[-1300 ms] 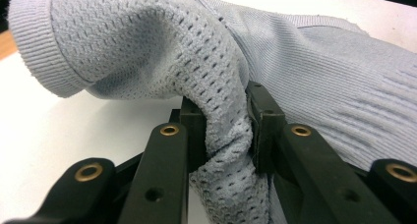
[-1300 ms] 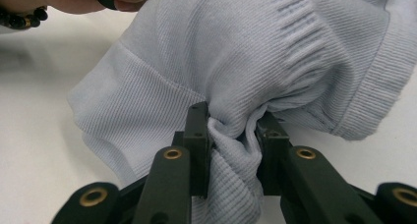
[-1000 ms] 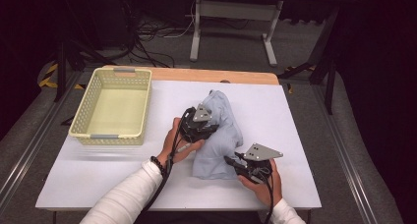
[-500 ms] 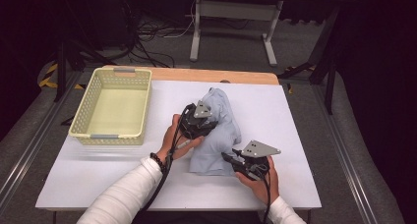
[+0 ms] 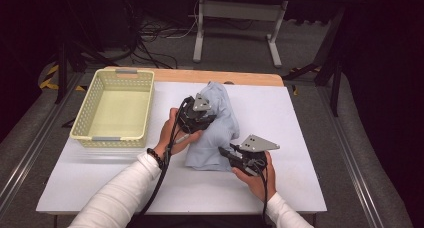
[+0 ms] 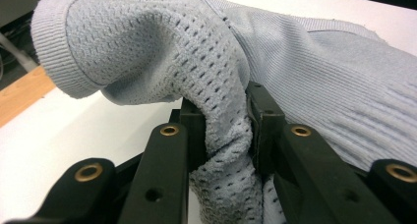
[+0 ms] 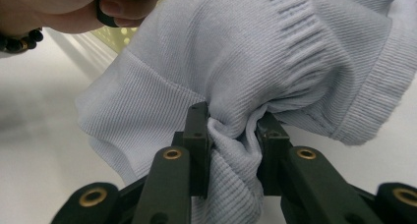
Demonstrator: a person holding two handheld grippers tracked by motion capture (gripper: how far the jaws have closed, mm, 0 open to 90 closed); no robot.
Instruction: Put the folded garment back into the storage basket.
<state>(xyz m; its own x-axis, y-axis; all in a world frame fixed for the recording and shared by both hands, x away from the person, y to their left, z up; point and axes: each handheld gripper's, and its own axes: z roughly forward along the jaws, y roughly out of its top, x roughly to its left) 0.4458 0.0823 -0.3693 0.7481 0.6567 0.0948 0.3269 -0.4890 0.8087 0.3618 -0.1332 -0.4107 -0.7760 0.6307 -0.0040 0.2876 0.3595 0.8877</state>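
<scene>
On the white worktop (image 5: 300, 118), right of the yellow basket (image 5: 114, 110), lies the grey knit garment (image 5: 216, 119) — left tongs (image 6: 226, 121) clamped on a bunched fold, right tongs (image 7: 235, 130) clamped on its near edge. Both grips look done — folding or binning is likely left.

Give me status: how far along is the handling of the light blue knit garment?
Done: both grips are made. The left gripper and right gripper are each shut on a bunched fold of the light blue knit garment.
In hand: the garment is held between them over the white table, its lower edge apparently on the surface.
Left: the pale yellow plastic basket is empty; whether the garment goes there is a guess.
</scene>
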